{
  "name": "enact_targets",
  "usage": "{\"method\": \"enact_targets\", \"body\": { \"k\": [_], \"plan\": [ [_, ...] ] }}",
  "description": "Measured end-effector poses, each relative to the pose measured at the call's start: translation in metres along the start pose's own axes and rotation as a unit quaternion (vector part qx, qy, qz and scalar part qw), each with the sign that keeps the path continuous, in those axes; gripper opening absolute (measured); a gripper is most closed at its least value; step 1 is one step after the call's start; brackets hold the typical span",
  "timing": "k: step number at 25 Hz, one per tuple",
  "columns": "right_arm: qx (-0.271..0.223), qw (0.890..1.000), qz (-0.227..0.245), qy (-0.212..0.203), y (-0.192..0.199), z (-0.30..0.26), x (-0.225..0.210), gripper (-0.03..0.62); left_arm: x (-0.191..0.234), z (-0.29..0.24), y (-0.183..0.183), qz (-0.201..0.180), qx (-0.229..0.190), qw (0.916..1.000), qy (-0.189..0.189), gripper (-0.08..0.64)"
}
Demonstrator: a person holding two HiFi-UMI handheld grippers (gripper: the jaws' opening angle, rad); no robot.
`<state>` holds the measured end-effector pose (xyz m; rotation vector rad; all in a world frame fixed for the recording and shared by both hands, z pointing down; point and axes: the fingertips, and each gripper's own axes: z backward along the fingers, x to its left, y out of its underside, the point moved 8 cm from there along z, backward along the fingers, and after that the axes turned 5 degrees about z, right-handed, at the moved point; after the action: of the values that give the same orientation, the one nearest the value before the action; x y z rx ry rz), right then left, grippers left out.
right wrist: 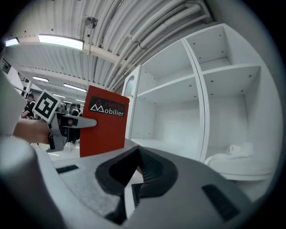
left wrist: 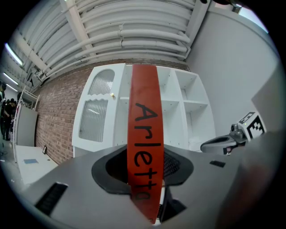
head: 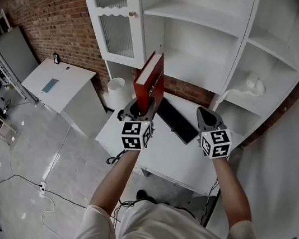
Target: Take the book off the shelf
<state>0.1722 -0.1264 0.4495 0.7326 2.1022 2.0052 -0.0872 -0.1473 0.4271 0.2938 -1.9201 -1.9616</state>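
Left gripper tight on red book

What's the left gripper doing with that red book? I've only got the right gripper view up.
Observer: The left gripper is clamped on the red book. The spine stands upright between its jaws.
Operator: Is the book clear of the shelf?
Observer: It looks so. The head view shows it held out in front of the white shelf, over the back of a white desk.
Operator: Anything on that desk?
Observer: A black keyboard lies on it, just right of the book in the head view.
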Motion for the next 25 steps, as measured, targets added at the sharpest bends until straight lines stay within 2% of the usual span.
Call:
{"method": "enact_targets", "body": {
  "k": [11, 25],
  "plan": [
    [-0.008, 1.0, -0.003, 0.024, -0.011, 0.034, 0.032, 0.003, 0.032, 0.054, 0.005, -0.001, -0.003, 0.9995, 0.032, 0.147],
    [-0.015, 0.997, -0.027, 0.065, -0.012, 0.053, 0.052, 0.003, 0.049, 0.084, 0.011, 0.003, -0.007, 0.9983, 0.058, 0.147]
  ]
}}
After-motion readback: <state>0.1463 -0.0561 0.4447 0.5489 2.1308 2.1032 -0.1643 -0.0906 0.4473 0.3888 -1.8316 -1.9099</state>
